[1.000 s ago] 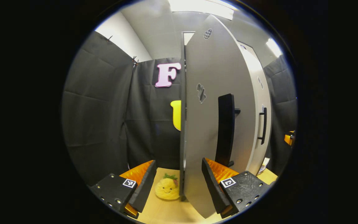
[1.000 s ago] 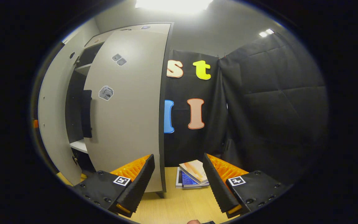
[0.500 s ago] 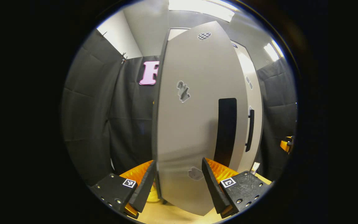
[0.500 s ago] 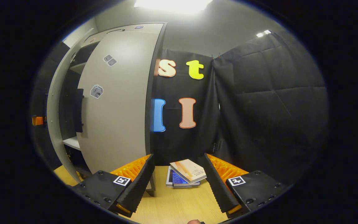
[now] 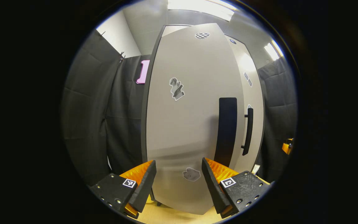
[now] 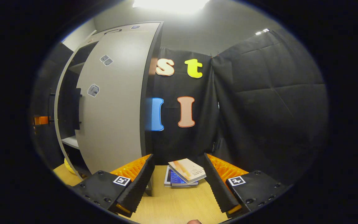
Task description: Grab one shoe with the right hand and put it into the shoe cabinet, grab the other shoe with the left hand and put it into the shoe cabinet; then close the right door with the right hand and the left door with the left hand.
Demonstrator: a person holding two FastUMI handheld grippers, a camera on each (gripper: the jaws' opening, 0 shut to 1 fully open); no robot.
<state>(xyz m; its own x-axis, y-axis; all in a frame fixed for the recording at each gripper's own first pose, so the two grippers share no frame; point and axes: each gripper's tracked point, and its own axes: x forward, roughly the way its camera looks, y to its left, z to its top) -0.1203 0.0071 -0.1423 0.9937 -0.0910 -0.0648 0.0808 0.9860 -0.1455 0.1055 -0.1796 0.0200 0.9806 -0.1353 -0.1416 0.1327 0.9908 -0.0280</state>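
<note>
- The left tongs point(image 5: 178, 179) stand wide, with nothing between the fingers, right up against the outer face of the left door point(image 5: 191, 118); whether a finger touches the panel cannot be told.
- That left door faces the left gripper view nearly square on, and a small sticker point(image 5: 191, 174) near its lower edge sits in the gap between the fingers.
- The left door's black handle point(image 5: 227, 130) rises just above the tongs' right-hand finger.
- Just beyond lies the right door point(image 5: 253, 102), its own black handle point(image 5: 247, 130) beside the first.
- The right tongs point(image 6: 179, 177) are also spread wide and hold nothing, hovering over the light wooden worktop point(image 6: 179, 205).
- In the right gripper view the right door point(image 6: 117, 102) stands left of those tongs, apart from them.
- Left of that door a dark gap shows the shoe cabinet point(image 6: 70, 112) inside, with a pale shelf point(image 6: 70, 141) low down; the left door's edge point(image 6: 57, 102) stands a little ajar.
- The shoes cannot be made out in the cabinet's dark interior.
- A small stack of books point(image 6: 185, 174) lies on the worktop ahead, between the right tongs' fingers.
- A yellow object point(image 6: 68, 166) peeks out at the cabinet's foot.
</note>
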